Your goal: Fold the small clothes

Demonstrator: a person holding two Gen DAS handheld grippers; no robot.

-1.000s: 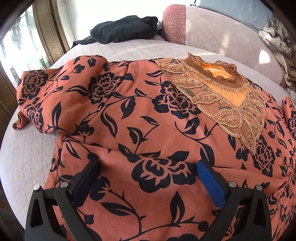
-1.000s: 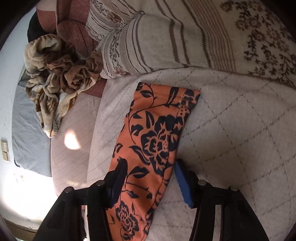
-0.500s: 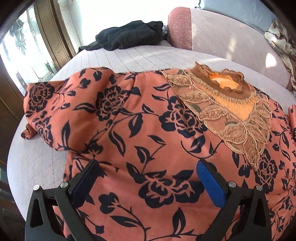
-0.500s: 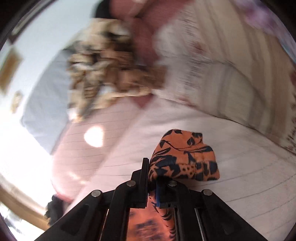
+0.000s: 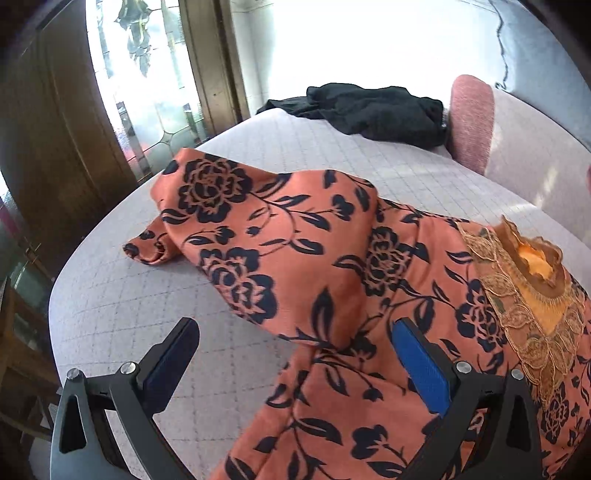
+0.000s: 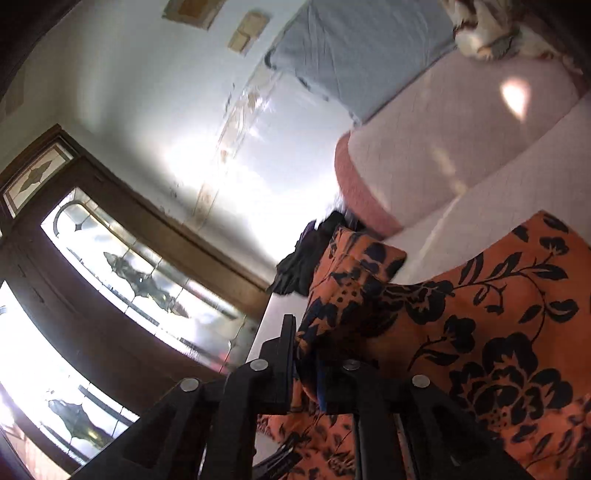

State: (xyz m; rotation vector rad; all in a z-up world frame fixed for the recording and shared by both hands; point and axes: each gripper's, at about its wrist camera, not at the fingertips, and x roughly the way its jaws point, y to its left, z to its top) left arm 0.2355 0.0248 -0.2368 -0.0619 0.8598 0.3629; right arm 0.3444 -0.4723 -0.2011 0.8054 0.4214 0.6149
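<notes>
An orange top with black flowers (image 5: 295,266) lies spread on the bed, its lace collar (image 5: 532,295) at the right. Its left sleeve (image 5: 207,195) is bunched toward the bed's edge. My left gripper (image 5: 295,325) hovers open above the top's left side, with nothing pinched. In the right wrist view my right gripper (image 6: 306,325) has the cuff of the other sleeve (image 6: 354,280) between its narrow jaws, which are opening. That sleeve is lifted over the top's body (image 6: 498,314).
The quilted pale bed cover (image 5: 147,295) drops away at the left toward a wooden glazed door (image 5: 55,129). A black garment (image 5: 369,110) lies at the far edge beside the pink padded headboard (image 5: 472,122). A patterned blanket (image 6: 480,29) rests on the headboard.
My right gripper shut on the right sleeve's cuff, lifted it and swung it across while rolling. My left gripper moved left and up, off the chest toward the left sleeve.
</notes>
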